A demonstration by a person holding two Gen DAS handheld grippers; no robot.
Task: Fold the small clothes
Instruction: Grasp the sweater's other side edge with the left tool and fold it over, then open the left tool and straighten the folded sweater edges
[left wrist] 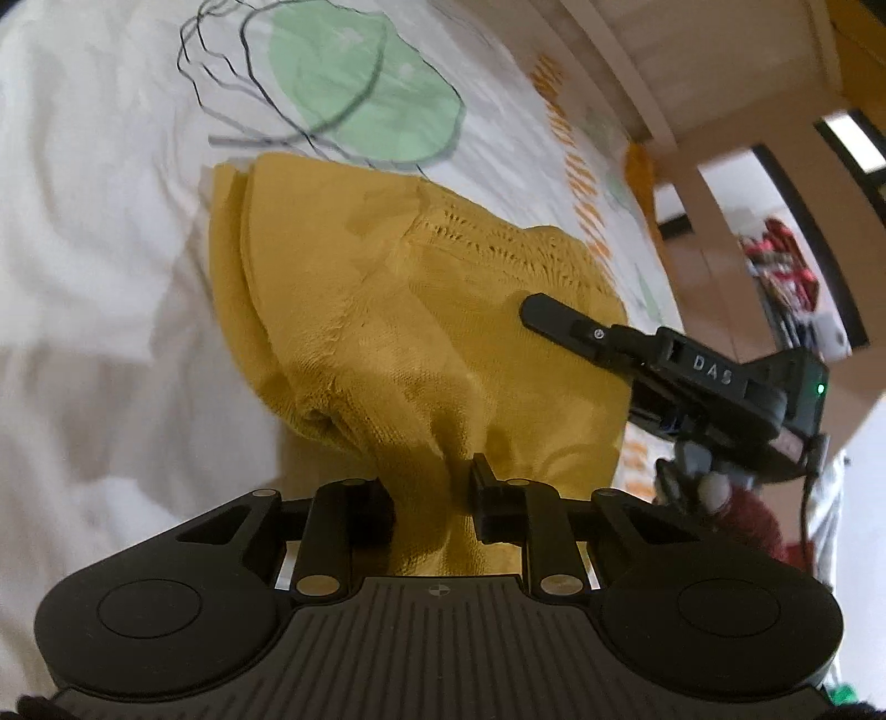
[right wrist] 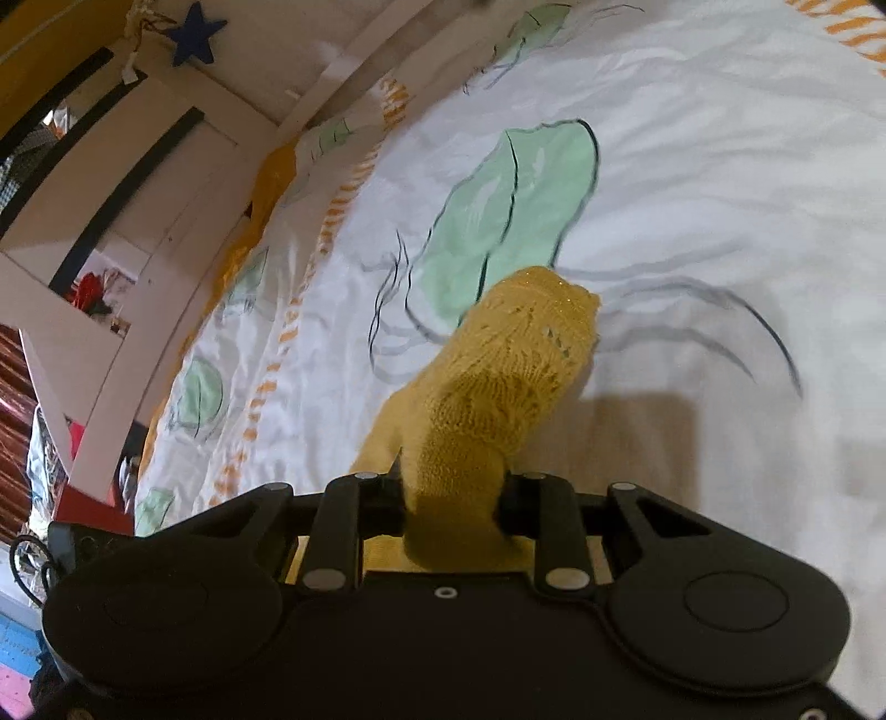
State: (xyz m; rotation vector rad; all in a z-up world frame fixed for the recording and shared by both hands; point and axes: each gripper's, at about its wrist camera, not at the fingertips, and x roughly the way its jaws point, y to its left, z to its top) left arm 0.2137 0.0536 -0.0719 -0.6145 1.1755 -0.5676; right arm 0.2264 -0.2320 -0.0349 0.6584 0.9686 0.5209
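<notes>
A small mustard-yellow knitted garment [left wrist: 387, 288] lies partly folded on a white bed cover [left wrist: 99, 221] printed with green shapes. My left gripper [left wrist: 432, 498] is shut on the garment's near edge, and the knit bunches between its pads. At the right of the left wrist view, a black finger [left wrist: 559, 321] of my right gripper rests on the garment's right side. In the right wrist view my right gripper [right wrist: 454, 498] is shut on a bunched corner of the same garment [right wrist: 509, 354], which rises off the bed cover [right wrist: 720, 194] and casts a shadow on it.
A white wooden bed rail [right wrist: 138, 166] runs along the cover's far edge, with a blue star [right wrist: 194, 33] hanging above it. The same rail [left wrist: 681, 183] shows at the upper right of the left wrist view, with red clutter [left wrist: 781, 260] beyond it.
</notes>
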